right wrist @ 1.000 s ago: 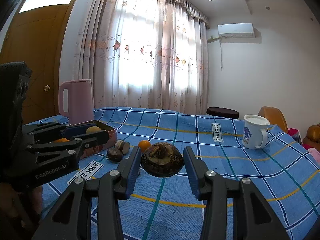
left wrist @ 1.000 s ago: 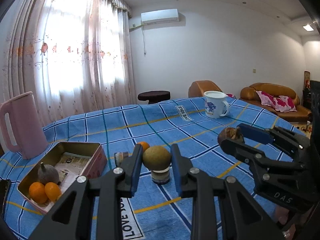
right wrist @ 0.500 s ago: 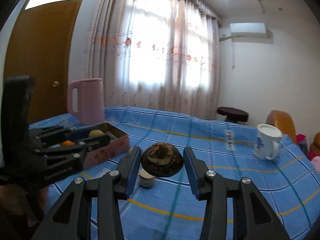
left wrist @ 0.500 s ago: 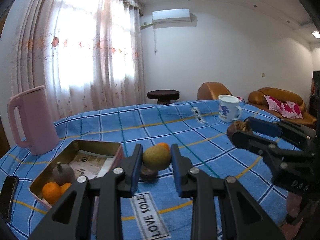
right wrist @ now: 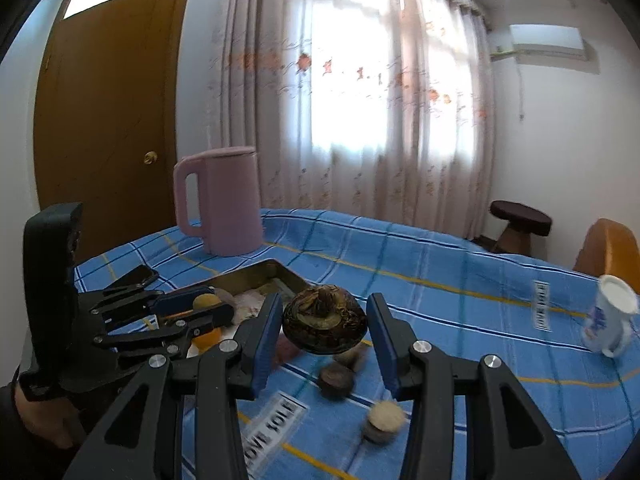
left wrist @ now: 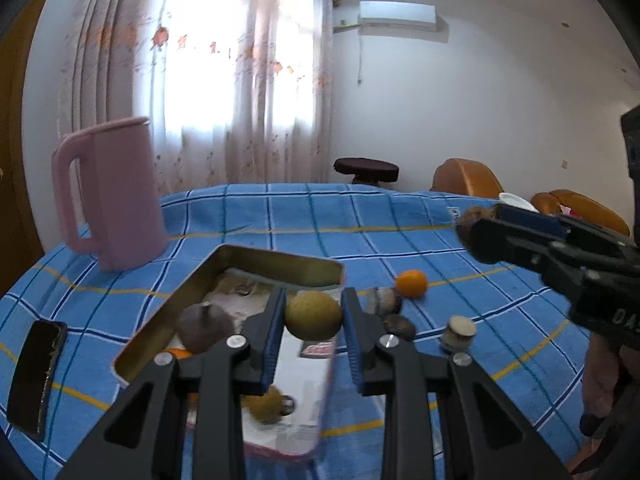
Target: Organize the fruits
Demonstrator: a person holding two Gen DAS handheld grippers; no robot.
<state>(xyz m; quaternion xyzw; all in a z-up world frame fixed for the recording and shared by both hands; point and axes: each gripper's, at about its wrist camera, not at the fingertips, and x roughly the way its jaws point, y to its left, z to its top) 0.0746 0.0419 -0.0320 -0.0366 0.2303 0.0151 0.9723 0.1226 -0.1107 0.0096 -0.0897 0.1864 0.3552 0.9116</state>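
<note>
My left gripper (left wrist: 313, 316) is shut on a yellow-green round fruit (left wrist: 313, 315) and holds it above the open metal tin (left wrist: 276, 266). The tin holds a grey-brown fruit (left wrist: 205, 326) and an orange fruit (left wrist: 178, 354). My right gripper (right wrist: 323, 320) is shut on a dark brown flat fruit (right wrist: 324, 320), held above the blue cloth to the right of the tin (right wrist: 256, 278). The left gripper also shows in the right wrist view (right wrist: 200, 312). An orange (left wrist: 411, 283) and small brown fruits (left wrist: 384, 300) lie on the cloth right of the tin.
A pink jug (left wrist: 110, 196) stands behind the tin. A black phone (left wrist: 36, 372) lies at the left edge. A small jar (left wrist: 460, 332) stands on the cloth. A white mug (right wrist: 612, 320) stands at the far right. The table has a blue checked cloth (left wrist: 360, 220).
Both grippers have swung left toward the tin with their fruits held. The left gripper's fruit now hangs over the tin, which looks closer and larger.
</note>
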